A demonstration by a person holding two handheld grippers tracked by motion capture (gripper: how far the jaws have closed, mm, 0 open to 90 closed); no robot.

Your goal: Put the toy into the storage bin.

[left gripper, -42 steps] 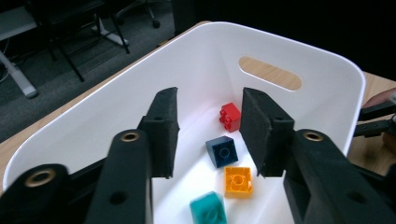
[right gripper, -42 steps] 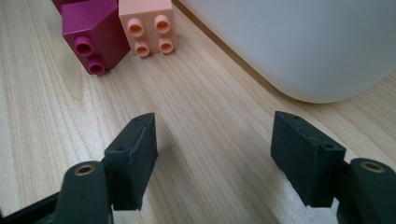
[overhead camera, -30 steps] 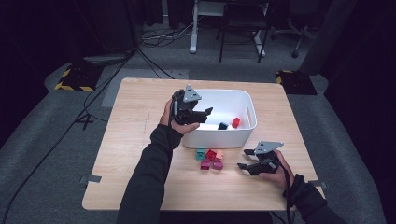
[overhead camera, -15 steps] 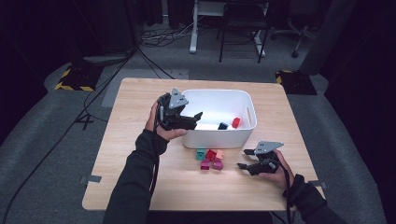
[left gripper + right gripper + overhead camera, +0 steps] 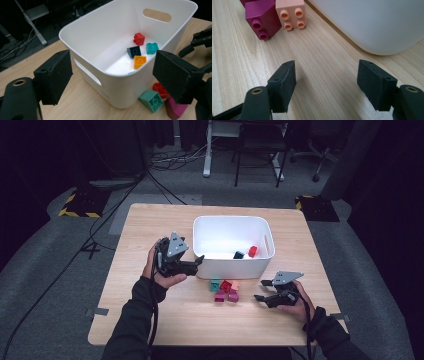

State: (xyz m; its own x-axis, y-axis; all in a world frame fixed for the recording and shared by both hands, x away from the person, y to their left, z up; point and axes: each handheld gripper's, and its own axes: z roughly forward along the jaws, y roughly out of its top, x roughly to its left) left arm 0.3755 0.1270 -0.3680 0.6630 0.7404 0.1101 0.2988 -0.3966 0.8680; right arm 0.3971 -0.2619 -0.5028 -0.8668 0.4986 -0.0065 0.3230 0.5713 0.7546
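The left gripper (image 5: 197,263) is out of the white bin (image 5: 210,222) now and sits off the bin's near-left corner; a second ago it hung over the bin's inside. Its jaws have just been opening and stand wide apart with nothing between them. From the left gripper view, the load lies ahead, past its pads: a red brick (image 5: 139,38), a dark blue brick (image 5: 134,51), a teal brick (image 5: 152,48) and an orange brick (image 5: 139,61) on the bin floor. So that looks like a drop done, and the hand is coming back for more.

More is close. The loose pile (image 5: 225,290) waits on the table just past the left gripper's tips. The right gripper (image 5: 263,290) has not budged, its jaws spread and empty, low over the wood, the magenta brick (image 5: 262,22) and peach brick (image 5: 292,15) ahead and to its left. Likely next pick: one of those.
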